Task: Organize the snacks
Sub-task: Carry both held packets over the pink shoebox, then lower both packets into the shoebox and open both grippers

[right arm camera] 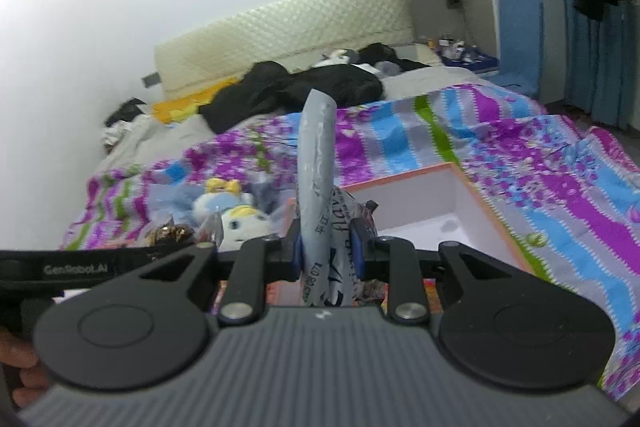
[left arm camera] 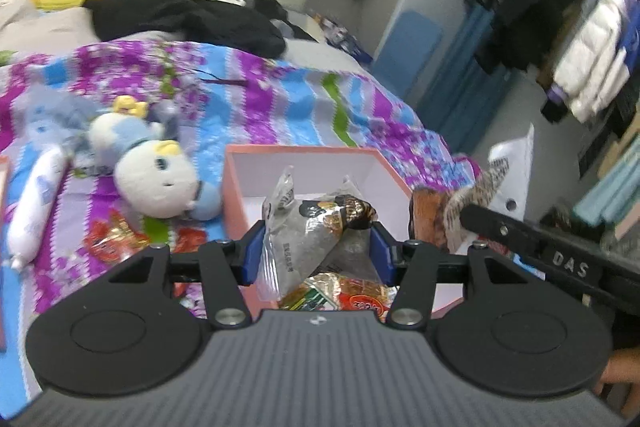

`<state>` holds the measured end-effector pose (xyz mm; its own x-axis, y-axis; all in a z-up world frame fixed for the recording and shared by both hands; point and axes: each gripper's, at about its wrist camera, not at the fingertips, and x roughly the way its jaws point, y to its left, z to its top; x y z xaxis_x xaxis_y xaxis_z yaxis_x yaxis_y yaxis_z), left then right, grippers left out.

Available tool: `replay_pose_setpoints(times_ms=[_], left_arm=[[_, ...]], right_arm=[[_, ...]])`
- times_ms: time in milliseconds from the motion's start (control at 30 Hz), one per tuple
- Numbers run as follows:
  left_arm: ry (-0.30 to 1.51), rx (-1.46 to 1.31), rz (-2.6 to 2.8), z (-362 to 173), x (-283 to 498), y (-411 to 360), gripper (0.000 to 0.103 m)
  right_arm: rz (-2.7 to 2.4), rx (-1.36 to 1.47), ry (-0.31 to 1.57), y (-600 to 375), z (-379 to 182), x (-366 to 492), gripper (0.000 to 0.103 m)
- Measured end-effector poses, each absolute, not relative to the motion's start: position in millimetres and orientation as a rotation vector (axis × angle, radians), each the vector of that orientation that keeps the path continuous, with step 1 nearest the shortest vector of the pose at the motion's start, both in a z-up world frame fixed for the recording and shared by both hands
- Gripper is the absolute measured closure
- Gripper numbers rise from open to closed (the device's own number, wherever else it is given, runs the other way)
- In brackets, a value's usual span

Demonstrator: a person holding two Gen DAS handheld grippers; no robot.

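A pink box (left arm camera: 236, 187) with a white inside sits on the bed; it also shows in the right wrist view (right arm camera: 452, 171). My left gripper (left arm camera: 316, 247) is shut on a clear snack packet with a brown treat (left arm camera: 320, 223), held over the box's near edge. An orange snack packet (left arm camera: 356, 297) lies in the box below it. My right gripper (right arm camera: 330, 247) is shut on a grey printed snack packet (right arm camera: 318, 155) that stands upright, near the box's left corner. The right gripper and its brown-patterned packet (left arm camera: 472, 195) show at the right of the left wrist view.
Blue-and-white plush toys (left arm camera: 156, 167) and a white sausage-shaped packet (left arm camera: 36, 203) lie left of the box on the purple-blue floral sheet (left arm camera: 280, 99). Red candy wrappers (left arm camera: 112, 235) lie near them. Black clothes (left arm camera: 180, 11) lie by the headboard. Hanging clothes (left arm camera: 592, 59) fill the right.
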<state>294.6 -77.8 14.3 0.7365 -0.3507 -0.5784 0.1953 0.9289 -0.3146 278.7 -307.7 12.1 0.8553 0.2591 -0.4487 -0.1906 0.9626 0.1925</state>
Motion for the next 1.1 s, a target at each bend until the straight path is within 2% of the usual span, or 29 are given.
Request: replay_pose_setpoints(times_ms=[567,833,867,900,967,1000,1100], left_arm=[[0.932,-0.102,-0.383,-67,455,-161,0.044],[0.968,-0.115,-0.365,-89,475,-163,0.043],[0.962,-0.121,-0.365,-88,474,-162,0.043],[0.958,-0.121,-0.363,-86,472,-161,0.038],[0.942,-0.118,-0.364,-80,468,-159,0.029],[0.928,-0.117,-0.365,-74,465,-158,0.028],[0.88,-0.116,-0.362,-55,453,-153,0.028]], right_arm=[[0.118,0.117,0.694,-349,-68,399,0.076],[0.094,0.115,0.766,-352,-94,413,0.074],[0.089,0.118,0.764,-352,-93,412,0.068],[0.083,0.123,0.76,-352,-92,410,0.058],[0.078,0.131,0.744,-352,-88,408,0.049],[0.074,0.133,0.738,-352,-85,406,0.045],[0.077,0.146,0.725,-351,-76,398,0.045]])
